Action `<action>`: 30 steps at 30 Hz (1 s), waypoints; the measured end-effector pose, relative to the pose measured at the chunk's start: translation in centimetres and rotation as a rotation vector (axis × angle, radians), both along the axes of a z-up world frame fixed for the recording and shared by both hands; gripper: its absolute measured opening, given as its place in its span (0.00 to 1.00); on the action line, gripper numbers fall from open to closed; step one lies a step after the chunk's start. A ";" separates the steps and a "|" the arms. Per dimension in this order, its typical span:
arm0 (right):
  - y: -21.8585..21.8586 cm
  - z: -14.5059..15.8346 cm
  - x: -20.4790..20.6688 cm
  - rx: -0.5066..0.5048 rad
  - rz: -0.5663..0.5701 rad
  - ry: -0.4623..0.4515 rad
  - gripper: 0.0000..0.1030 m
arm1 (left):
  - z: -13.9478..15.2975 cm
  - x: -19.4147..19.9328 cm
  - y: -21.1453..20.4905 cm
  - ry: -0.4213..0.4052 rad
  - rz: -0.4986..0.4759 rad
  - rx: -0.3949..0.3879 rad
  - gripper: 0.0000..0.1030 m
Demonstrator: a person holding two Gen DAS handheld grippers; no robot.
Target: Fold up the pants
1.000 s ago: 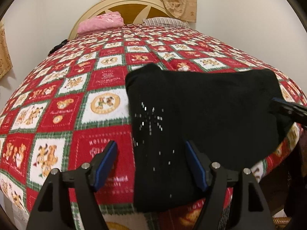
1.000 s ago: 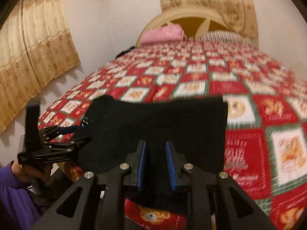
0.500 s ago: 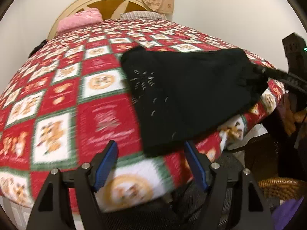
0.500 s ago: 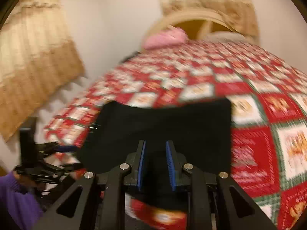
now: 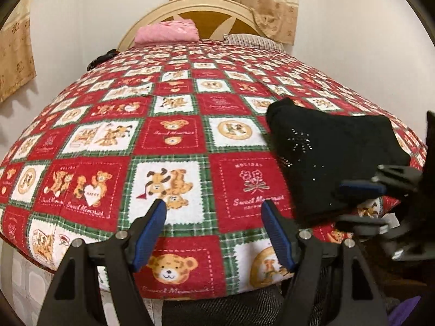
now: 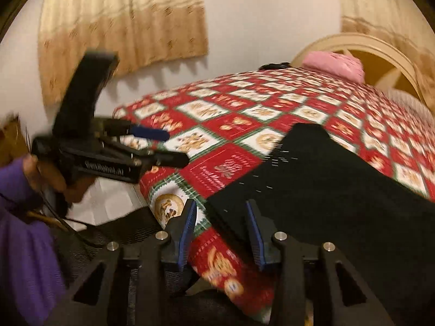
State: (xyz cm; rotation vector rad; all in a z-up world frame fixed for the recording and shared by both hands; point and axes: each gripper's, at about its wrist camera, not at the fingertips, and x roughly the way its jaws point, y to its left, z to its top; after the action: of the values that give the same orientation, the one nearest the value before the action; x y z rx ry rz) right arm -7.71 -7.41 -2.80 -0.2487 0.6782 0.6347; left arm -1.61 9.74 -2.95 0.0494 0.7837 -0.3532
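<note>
Black folded pants with small sparkling dots lie near the bed's front right edge on a red, white and green bear-print quilt. My left gripper hangs open over bare quilt, left of the pants, with nothing between its fingers. In the right wrist view the pants fill the right side. My right gripper has its jaws opening; the pants' near left corner lies between the pads, which stand apart from it. Each gripper shows in the other's view: the right gripper and the left gripper.
A pink pillow and a striped pillow lie by the curved headboard. Beige curtains hang on the walls. A small dark object sits at the bed's far left edge. A purple sleeve holds the left gripper.
My left gripper slid left off the pants and now sits over bare quilt. My right gripper rolled, shifted to the pants' near left corner, and its pads spread apart.
</note>
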 end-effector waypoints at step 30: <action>-0.3 -0.8 16.4 -0.055 -0.168 0.346 0.28 | -2.2 3.1 -7.7 0.035 -0.105 -0.052 0.72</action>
State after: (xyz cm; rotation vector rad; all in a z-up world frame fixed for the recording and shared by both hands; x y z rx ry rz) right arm 8.71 -7.75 -3.59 -0.1307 1.0391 0.5016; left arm 1.51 1.99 -5.18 0.0362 0.8083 -0.4751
